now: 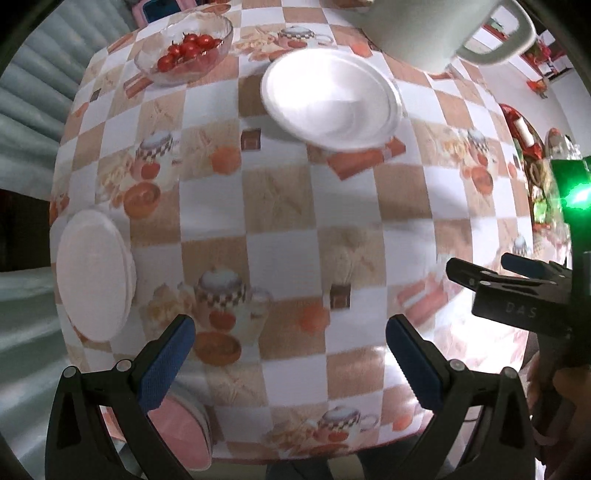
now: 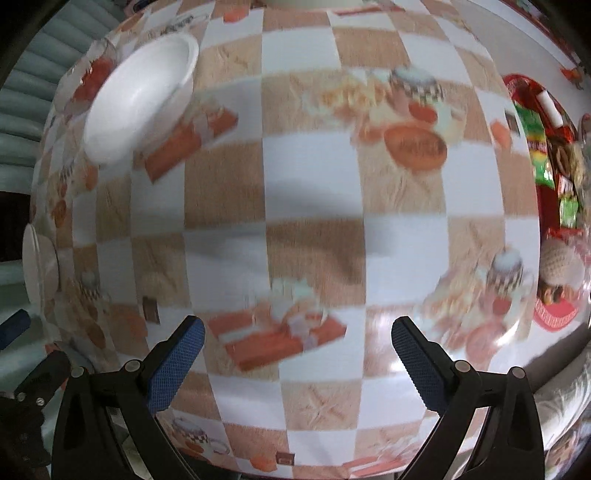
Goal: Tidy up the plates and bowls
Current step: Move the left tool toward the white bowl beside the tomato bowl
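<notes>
Nothing is held: the left gripper (image 1: 290, 354) and the right gripper (image 2: 297, 356) are both seen with fingers spread wide above the checked tabletop (image 1: 291, 206), so a reach between pickups is judged to be the step in hand. Nearest, a pink dish (image 1: 184, 428) is partly hidden under the left fingers at the tabletop's edge. Further out on the left, stacked white plates (image 1: 94, 275) are seen. Beyond the middle, nested white bowls (image 1: 330, 99) stand empty. Next, one rim would likely need to be straddled and pinched. Farthest, a glass bowl (image 1: 184, 48) holds cherry tomatoes (image 1: 186, 50); a white mug (image 1: 436, 29) stands behind the bowls.
</notes>
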Demonstrator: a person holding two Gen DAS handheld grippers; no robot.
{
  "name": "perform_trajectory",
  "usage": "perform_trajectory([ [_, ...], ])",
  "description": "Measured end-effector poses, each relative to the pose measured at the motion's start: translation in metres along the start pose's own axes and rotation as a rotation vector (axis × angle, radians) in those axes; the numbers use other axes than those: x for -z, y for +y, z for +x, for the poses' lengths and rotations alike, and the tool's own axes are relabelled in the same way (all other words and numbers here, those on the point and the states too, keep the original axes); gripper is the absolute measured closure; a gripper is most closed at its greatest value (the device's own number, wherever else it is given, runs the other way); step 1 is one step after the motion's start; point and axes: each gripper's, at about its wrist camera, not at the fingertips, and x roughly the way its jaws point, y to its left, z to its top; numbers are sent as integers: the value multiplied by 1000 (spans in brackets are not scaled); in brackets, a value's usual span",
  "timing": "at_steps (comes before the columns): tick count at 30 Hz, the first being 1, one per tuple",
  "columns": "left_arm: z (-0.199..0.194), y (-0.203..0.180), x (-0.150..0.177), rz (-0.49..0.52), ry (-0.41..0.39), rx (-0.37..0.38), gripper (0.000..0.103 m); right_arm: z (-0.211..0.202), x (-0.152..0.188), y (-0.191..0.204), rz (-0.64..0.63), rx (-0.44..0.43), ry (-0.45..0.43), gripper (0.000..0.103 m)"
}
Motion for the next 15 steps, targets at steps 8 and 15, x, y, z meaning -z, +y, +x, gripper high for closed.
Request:
perform_trajectory([
  [8, 5, 9, -57, -70, -50, -34, 0, -19, -86, 9, -50, -23, -56, 1],
  [15, 7, 19, -105, -117, -105, -70, 0, -32, -134, 24, -59, -45, -101, 1],
])
